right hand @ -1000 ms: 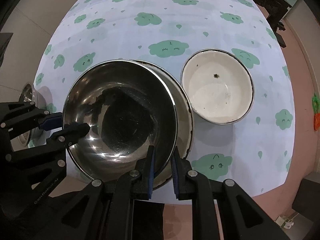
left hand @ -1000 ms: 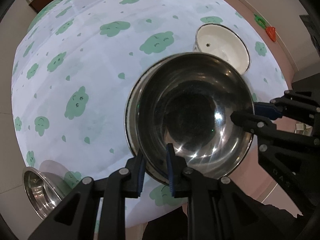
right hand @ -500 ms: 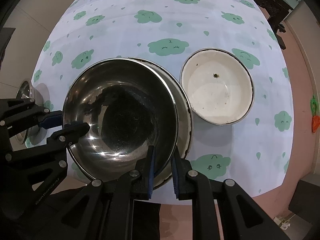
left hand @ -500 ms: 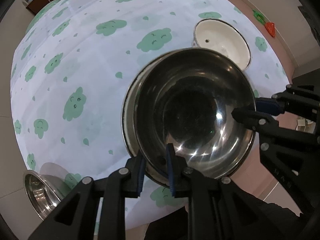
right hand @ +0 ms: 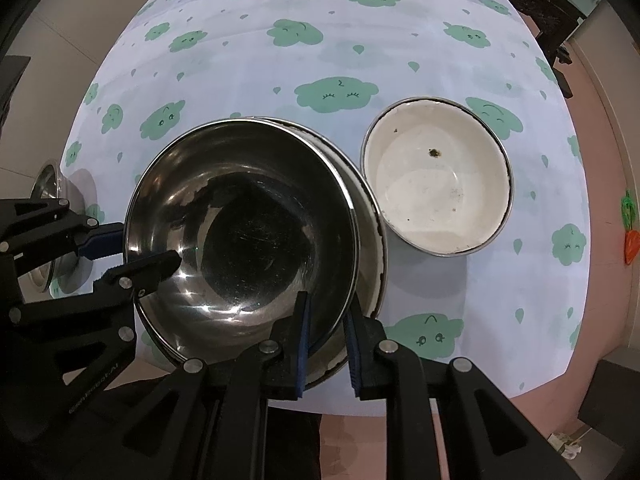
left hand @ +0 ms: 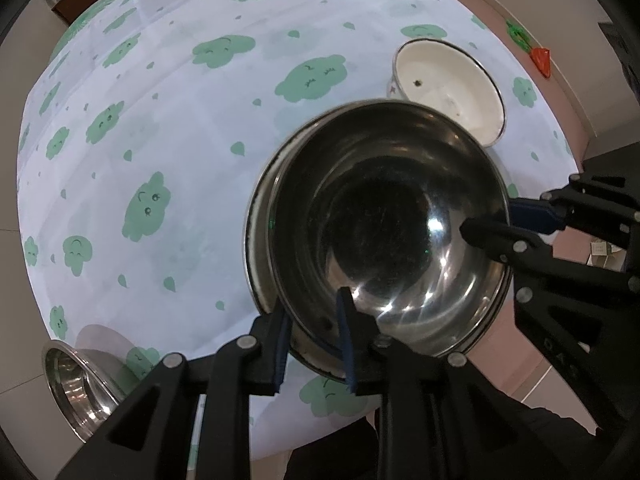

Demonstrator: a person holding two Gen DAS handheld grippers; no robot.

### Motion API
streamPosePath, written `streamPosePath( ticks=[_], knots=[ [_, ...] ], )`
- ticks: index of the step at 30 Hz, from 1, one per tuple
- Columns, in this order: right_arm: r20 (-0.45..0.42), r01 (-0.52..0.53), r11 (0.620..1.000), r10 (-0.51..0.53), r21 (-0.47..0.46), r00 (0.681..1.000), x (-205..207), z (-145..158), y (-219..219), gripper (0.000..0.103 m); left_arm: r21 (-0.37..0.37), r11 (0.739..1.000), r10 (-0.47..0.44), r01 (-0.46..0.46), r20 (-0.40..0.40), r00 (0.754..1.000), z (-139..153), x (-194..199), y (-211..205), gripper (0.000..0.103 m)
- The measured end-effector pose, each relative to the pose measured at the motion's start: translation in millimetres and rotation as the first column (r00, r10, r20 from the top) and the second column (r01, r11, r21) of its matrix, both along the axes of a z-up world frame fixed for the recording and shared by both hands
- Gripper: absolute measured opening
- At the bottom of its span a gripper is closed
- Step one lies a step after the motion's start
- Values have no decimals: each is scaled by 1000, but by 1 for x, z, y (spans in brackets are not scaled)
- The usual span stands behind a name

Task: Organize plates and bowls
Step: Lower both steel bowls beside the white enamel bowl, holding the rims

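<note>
**Both grippers pinching the rim of one steel bowl**

I am holding my left gripper (left hand: 314,344) nearly closed, its blue pads straddling the near rim of the large steel bowl (left hand: 384,232), one pad inside and one outside. I am clamping my right gripper (right hand: 326,342) across the same bowl's rim the same way, on its opposite side; each gripper is showing at the edge of the other's camera view.

The steel bowl is sitting nested in a wider, chipped metal basin (right hand: 370,220), whose rim is showing around it as a crescent. I am counting four vessels in all: the gripped bowl, the basin under it, one white enamel bowl (right hand: 436,184) standing just beside the basin with a dark speck inside, and one small steel bowl (left hand: 76,388) well apart at the near left edge of the table.

All are resting on a table under a pale tablecloth (left hand: 180,120) printed with green clouds. Pinkish floor (right hand: 608,128) is showing beyond the right edge, and dark furniture is standing at the far end of the room.

The stacked pair is lying close to the near table edge, while the far half of the cloth is lying open.
</note>
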State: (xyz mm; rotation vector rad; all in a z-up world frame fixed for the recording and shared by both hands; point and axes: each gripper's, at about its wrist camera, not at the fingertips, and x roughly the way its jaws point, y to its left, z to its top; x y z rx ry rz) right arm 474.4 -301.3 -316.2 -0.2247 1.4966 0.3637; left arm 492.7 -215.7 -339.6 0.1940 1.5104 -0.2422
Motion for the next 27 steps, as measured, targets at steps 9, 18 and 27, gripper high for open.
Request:
streamPosePath(
  ticks=[9,18,27],
  knots=[
    [2,5,1000,-5,-2,1000,1,-1,0,20,-4,1000,5,-5,-1,1000,-1,0,2,24],
    [4,4,1000,-4,9,1000,-2,-1,1,26,-10,1000,8,-8,-1,1000,-1,-1,7,24],
    [0,12,1000,-12,19,1000,-2,0,1,27,-19,1000,16,-16,0,1000,2,-3,10,27]
  ],
)
